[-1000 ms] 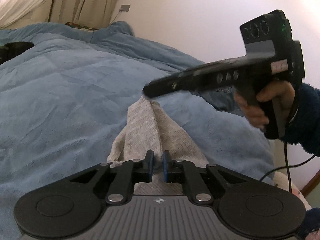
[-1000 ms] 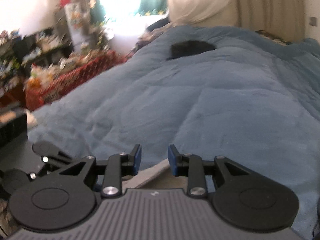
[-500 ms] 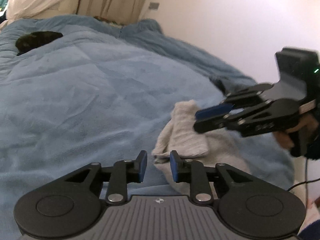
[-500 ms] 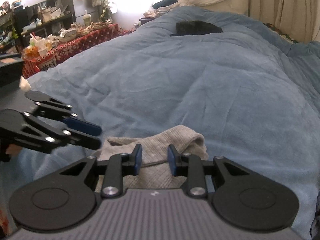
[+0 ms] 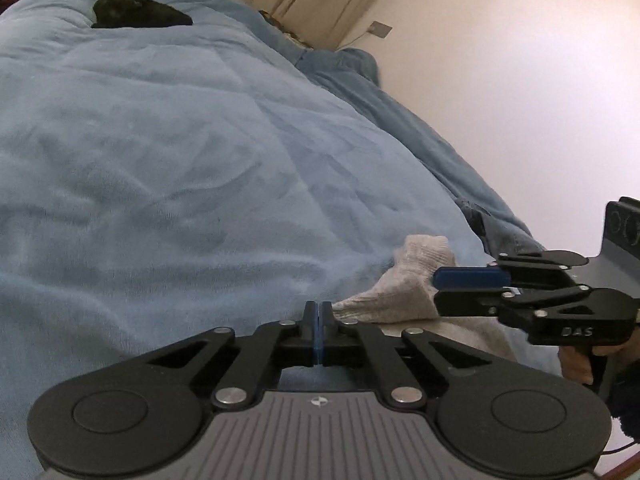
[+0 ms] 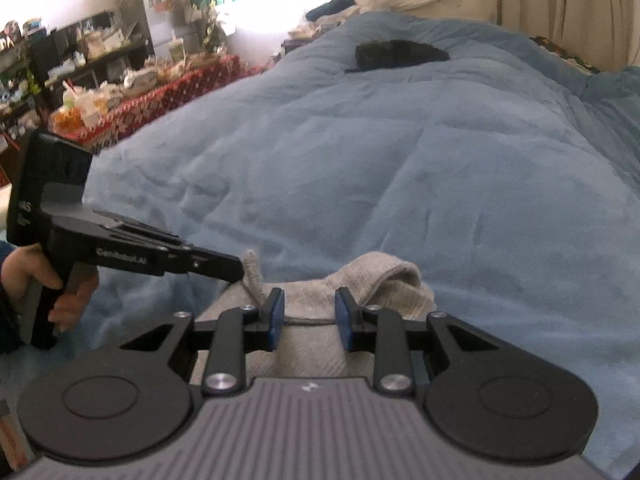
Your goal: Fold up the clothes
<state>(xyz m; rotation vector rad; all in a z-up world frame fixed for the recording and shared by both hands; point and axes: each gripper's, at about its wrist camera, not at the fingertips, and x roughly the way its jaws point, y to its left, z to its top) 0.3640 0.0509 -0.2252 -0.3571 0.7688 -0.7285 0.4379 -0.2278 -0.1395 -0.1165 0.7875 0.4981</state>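
A grey knit garment point(image 5: 400, 292) point(image 6: 384, 280) lies bunched on the blue duvet point(image 5: 200, 160) point(image 6: 400, 160). My left gripper point(image 5: 318, 320) point(image 6: 236, 270) is shut, its pads pressed together just left of the garment's edge, and no cloth shows between them. In the right wrist view a thin upright fold of the grey cloth point(image 6: 252, 272) stands right at its tip. My right gripper point(image 6: 308, 314) point(image 5: 472, 288) hovers low over the garment, open, its blue pads apart with cloth seen beyond the gap. A hand point(image 6: 60, 280) holds the left gripper's handle.
A black item point(image 5: 136, 12) point(image 6: 400, 54) lies far up the bed. Denim cloth point(image 5: 500, 232) sits by the wall beyond the garment. A red-patterned table point(image 6: 160, 96) and cluttered shelves stand left of the bed. Curtains point(image 6: 560, 0) hang behind.
The left gripper held the grey garment up, opened and let it drop onto the duvet, then shut empty and sank to its left edge. The right gripper lowered over the garment.
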